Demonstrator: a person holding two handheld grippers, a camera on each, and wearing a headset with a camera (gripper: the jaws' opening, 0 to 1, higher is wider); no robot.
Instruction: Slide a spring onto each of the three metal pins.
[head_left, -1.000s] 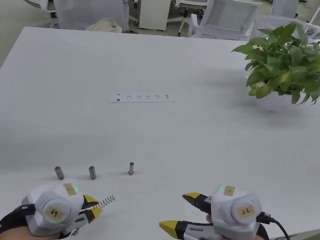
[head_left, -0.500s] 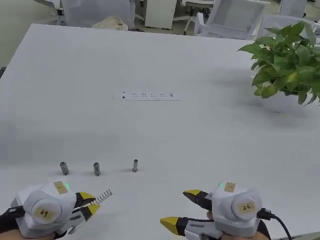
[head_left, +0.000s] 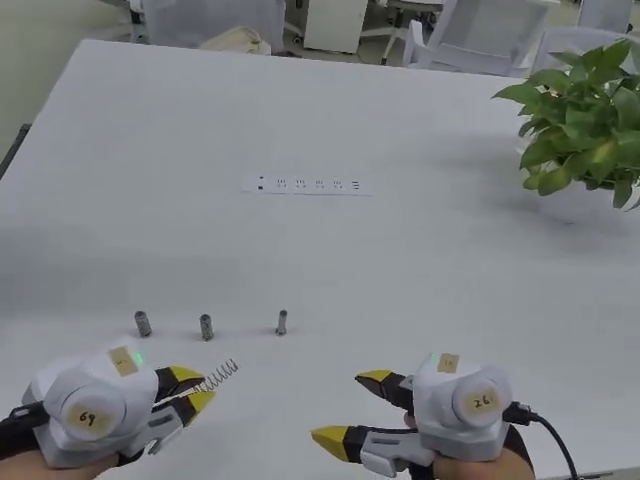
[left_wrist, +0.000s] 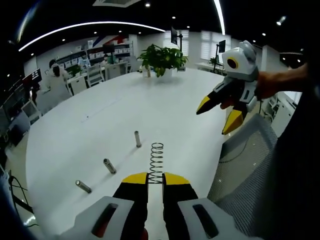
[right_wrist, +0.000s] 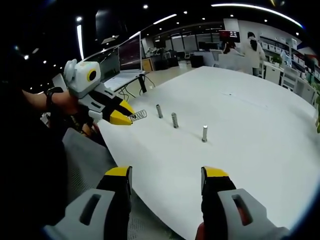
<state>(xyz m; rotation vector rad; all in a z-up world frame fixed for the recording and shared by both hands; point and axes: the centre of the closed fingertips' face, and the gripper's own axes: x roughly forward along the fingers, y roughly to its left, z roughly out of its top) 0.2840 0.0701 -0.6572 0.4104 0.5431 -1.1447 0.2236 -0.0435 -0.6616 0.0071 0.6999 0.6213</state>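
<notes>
Because the spring (left_wrist: 156, 160) is pinched by one end between the narrowly closed fingers of the left gripper (left_wrist: 155, 178), its long axis runs straight out from the fingertips as an extension of their line, with the free end leading and held low over the table (head_left: 330, 110). Three pins stand upright in a row ahead of these fingers. The bare pin (left_wrist: 137, 139) is the nearest to the spring's free end. It lies just beyond that end and slightly off the spring's line, toward the side where the other two pins stand. The middle pin (left_wrist: 109, 166) and the outer pin (left_wrist: 83, 186) sit farther to that same side, each looking ribbed, as if a coil is already seated on it; at this size that is a judgement only. The controlling relation is therefore one of axes: the spring lies close to level while the bare pin is vertical, so the free end would have to be tipped downward and centred over the pin top before it can slide on. No object stands between the free end and the bare pin; the middle pin is the closest neighbour and is well clear. The right gripper (right_wrist: 167, 172) is on the opposite side of the spring, well apart from the pins, with fingers spread wide and holding nothing, so the left fingers are the nearer set. A power strip (head_left: 305, 184) and a plant (head_left: 585, 120) lie far beyond the fingertips, outside the working path.
</notes>
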